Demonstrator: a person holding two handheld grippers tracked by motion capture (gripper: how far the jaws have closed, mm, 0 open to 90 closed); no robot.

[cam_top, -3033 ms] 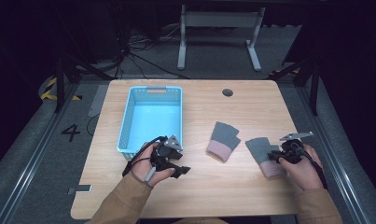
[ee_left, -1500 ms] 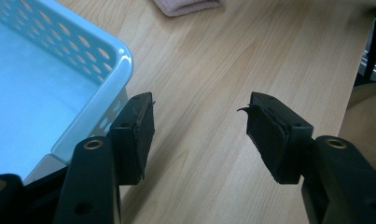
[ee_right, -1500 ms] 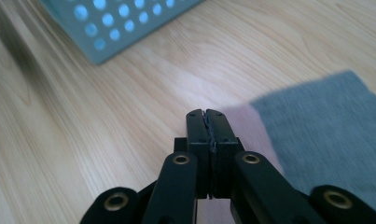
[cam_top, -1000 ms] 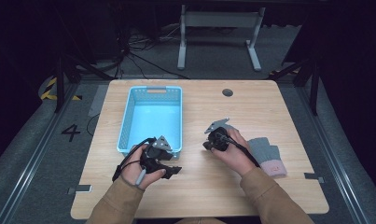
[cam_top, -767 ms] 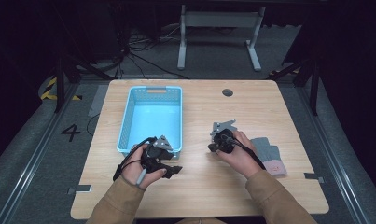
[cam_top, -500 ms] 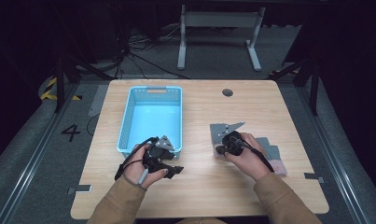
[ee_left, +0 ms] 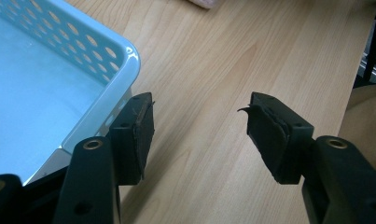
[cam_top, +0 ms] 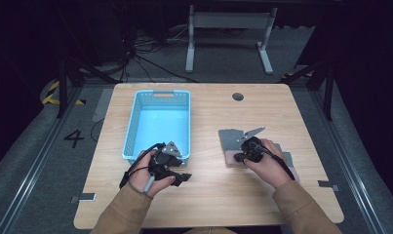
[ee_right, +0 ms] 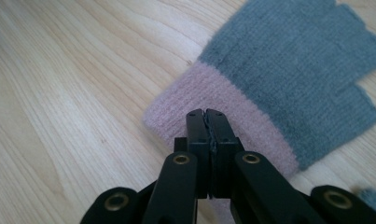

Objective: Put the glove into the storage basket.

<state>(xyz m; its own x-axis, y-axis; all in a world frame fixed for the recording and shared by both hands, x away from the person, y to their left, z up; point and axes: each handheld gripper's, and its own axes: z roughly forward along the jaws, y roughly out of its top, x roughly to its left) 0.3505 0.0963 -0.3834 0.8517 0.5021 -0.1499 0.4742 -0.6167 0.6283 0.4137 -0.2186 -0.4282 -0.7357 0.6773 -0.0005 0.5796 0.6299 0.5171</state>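
The pale wooden counter (cam_top: 208,204) carries a light blue perforated plastic basket (cam_top: 157,122) at its left. A grey knitted fingerless glove with a pink cuff (ee_right: 288,79) lies flat right of centre. The right gripper (ee_right: 205,116) sits pressed together over that cuff. The left gripper (ee_left: 197,126), jaws wide apart, holds nothing beside the basket's near corner.

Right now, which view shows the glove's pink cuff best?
The right gripper view: the glove lies close up, its pink cuff just past the shut right hand-held gripper. In the high view the cuff is a small strip beside the hand. The left gripper view catches a pink scrap at its top edge.
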